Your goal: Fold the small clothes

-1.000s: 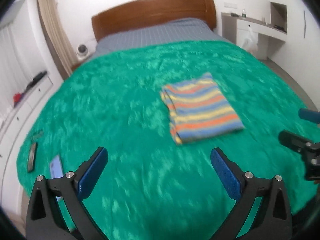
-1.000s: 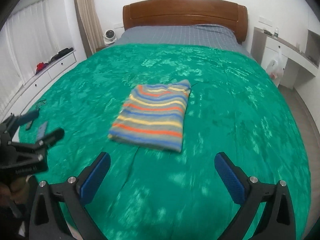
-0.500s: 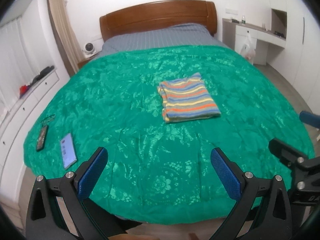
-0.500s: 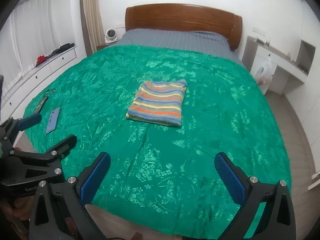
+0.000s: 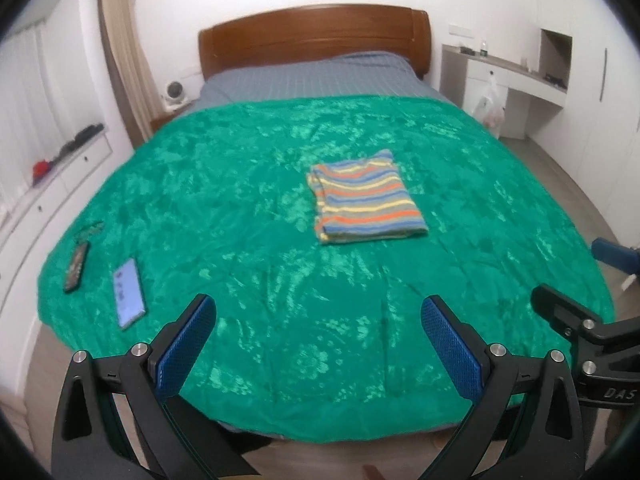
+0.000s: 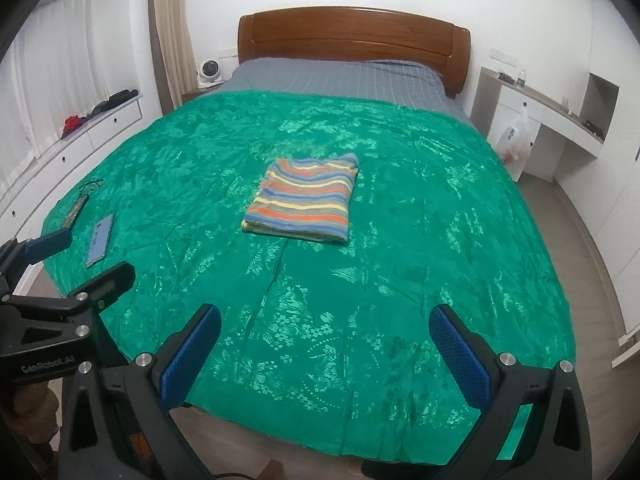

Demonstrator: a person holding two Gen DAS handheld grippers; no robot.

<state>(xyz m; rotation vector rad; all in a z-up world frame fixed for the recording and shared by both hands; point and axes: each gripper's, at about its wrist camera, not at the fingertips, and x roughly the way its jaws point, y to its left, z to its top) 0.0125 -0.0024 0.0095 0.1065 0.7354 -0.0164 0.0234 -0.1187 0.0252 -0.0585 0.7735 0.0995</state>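
Observation:
A striped garment [image 5: 366, 198], folded into a neat rectangle, lies flat near the middle of the green bedspread [image 5: 248, 208]; it also shows in the right wrist view [image 6: 306, 200]. My left gripper [image 5: 318, 316] is open and empty, held back over the foot of the bed, well short of the garment. My right gripper [image 6: 326, 326] is open and empty, also over the foot of the bed. Each gripper shows at the edge of the other's view: the right gripper [image 5: 576, 276] and the left gripper [image 6: 84, 256].
A phone [image 5: 129, 293] and a dark remote [image 5: 76, 266] lie near the bed's left edge. A wooden headboard [image 5: 316, 36] stands at the far end. White drawers [image 6: 92, 128] run along the left wall, a white desk [image 6: 536, 120] on the right. Wood floor [image 6: 600, 248] surrounds the bed.
Both grippers have pulled back from the bed, so the folded garment looks smaller and farther away. The bed's foot edge and floor have come into view. The jaws stay open.

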